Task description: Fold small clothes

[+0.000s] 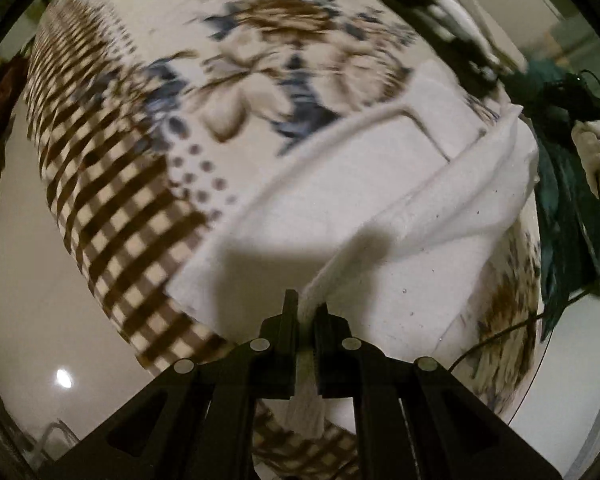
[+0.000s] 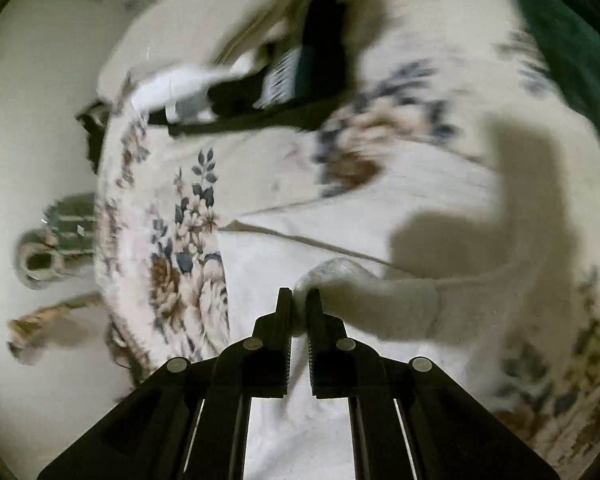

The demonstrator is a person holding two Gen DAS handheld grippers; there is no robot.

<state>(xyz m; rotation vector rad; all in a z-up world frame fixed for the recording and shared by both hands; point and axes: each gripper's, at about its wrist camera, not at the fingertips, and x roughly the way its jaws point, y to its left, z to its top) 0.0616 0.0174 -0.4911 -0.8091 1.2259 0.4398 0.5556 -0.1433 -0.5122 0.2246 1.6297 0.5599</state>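
Left wrist view: the left gripper (image 1: 307,307) has its jaws drawn narrow, pinching a raised edge of the white garment (image 1: 340,208). The garment lies on a floral cloth (image 1: 260,60) with a brown checked border (image 1: 112,216) toward 9 o'clock. At 2 o'clock a gloved hand (image 1: 592,148) and a dark object (image 1: 560,96) with a thin cable appear, blurred.

Right wrist view: the right gripper (image 2: 299,300) has its jaws nearly closed on a bunched fold of the garment (image 2: 340,240), which spreads toward 3 o'clock over the cloth (image 2: 180,220). A blurred dark object (image 2: 300,80) lies at 12 o'clock.
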